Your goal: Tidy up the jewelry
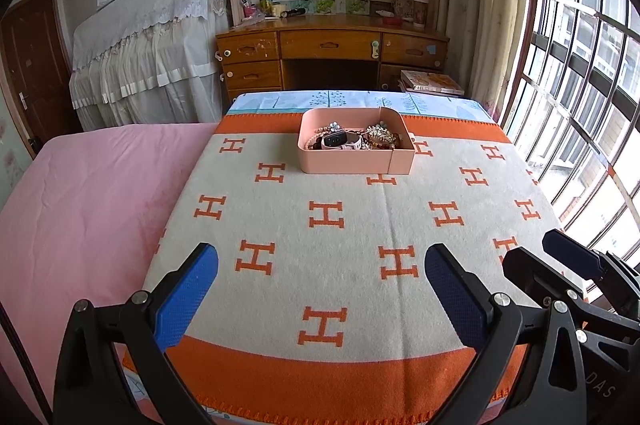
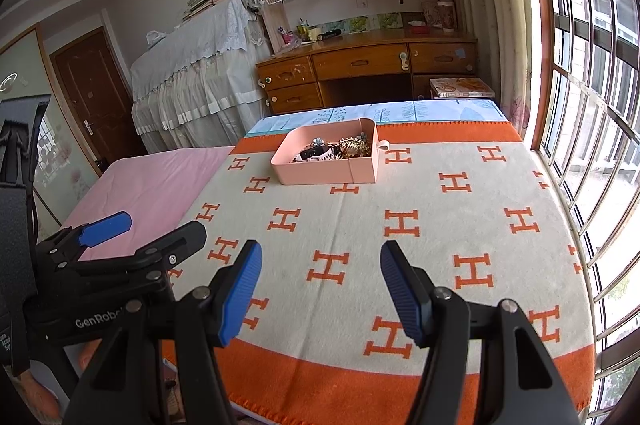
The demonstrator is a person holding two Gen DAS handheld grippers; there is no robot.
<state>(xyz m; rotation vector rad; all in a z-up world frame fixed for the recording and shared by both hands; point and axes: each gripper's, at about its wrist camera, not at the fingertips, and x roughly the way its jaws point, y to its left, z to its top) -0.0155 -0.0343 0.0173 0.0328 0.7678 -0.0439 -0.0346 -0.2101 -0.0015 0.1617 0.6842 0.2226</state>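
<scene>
Left wrist view: the pink tray (image 1: 344, 161) sits toward the far end of the blanket (image 1: 352, 225), just inside its orange border stripe, well apart from both grippers. Heaped inside it are a watch (image 1: 340, 140) with a dark face and pale strap, a gold piece (image 1: 380, 135) to the watch's right, and a string of pale beads (image 1: 312, 141) against the left wall; the finer pieces are too small to tell apart. A short section at the tray's right end is set off by a seam in the front wall.

From the right wrist view the same tray (image 2: 320, 177) appears left of centre, with a small pale loop (image 2: 385, 146) lying on the blanket just beside its right wall.

The blanket is cream with orange H marks and lies over a bed (image 1: 80, 193) whose pink sheet shows to the left and whose blue leaf-print cover shows beyond the tray.

The left gripper (image 1: 320, 273) hovers over the near part of the blanket, jaws spread wide and holding nothing. The right gripper (image 2: 320, 279) is beside it, jaws likewise wide and empty.

Beyond the bed stand a wooden desk (image 1: 332, 45) with drawers, bookshelves above it, and a barred window (image 1: 580, 65) on the right.
</scene>
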